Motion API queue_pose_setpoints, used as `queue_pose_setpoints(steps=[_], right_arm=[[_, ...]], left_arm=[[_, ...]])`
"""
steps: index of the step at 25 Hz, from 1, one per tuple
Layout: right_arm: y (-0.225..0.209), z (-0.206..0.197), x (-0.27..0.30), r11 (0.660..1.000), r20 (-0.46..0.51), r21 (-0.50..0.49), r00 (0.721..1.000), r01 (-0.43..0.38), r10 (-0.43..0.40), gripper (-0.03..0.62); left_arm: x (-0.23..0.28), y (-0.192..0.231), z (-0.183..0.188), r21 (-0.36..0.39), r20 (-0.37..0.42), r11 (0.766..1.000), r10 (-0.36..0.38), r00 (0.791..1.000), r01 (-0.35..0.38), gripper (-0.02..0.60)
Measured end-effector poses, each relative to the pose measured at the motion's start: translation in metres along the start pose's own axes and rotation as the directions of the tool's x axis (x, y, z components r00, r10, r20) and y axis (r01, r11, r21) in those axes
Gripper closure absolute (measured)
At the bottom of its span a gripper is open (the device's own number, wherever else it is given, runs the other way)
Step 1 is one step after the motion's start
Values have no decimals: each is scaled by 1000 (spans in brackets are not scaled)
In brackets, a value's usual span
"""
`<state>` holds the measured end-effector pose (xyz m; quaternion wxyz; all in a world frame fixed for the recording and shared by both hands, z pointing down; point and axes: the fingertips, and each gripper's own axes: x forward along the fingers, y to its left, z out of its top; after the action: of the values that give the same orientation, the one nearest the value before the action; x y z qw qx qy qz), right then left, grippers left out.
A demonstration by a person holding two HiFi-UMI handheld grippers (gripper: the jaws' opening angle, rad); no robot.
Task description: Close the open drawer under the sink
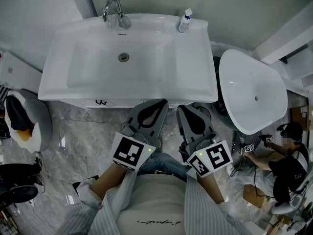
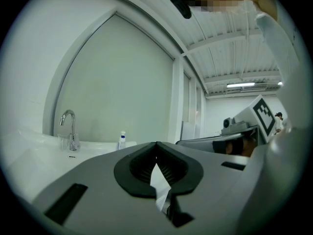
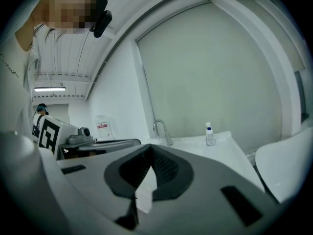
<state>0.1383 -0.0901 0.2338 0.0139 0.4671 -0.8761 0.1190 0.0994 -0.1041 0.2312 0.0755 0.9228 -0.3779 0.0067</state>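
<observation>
The white sink [image 1: 58,80] stands in front of me, seen from above. Below its front edge only a narrow white strip of the cabinet front [image 1: 88,103] shows; I cannot tell whether a drawer is open there. My left gripper [image 1: 159,103] and right gripper [image 1: 183,107] are held side by side close to my body, tips pointing at the sink's front edge and touching nothing. Each one's jaws meet at the tips with nothing between them, as the left gripper [image 2: 156,144] and right gripper [image 3: 149,146] show in their own views.
A faucet [image 1: 115,11] and a small bottle [image 1: 184,21] stand at the back of the sink. A white oval basin [image 1: 252,89] stands at the right, with a seated person [image 1: 289,163] beyond it. A round white container [image 1: 24,121] sits at the left on the marble floor [image 1: 73,141].
</observation>
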Motion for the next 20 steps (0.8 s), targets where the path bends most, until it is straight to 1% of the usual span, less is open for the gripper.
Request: queue_pose_setpoints(steps=[20], right_arm=[[2, -11, 2, 1000, -37, 19, 999, -4, 5, 585]], left_arm=[[-2, 0, -6, 8, -8, 1000, -5, 1000, 5, 566]])
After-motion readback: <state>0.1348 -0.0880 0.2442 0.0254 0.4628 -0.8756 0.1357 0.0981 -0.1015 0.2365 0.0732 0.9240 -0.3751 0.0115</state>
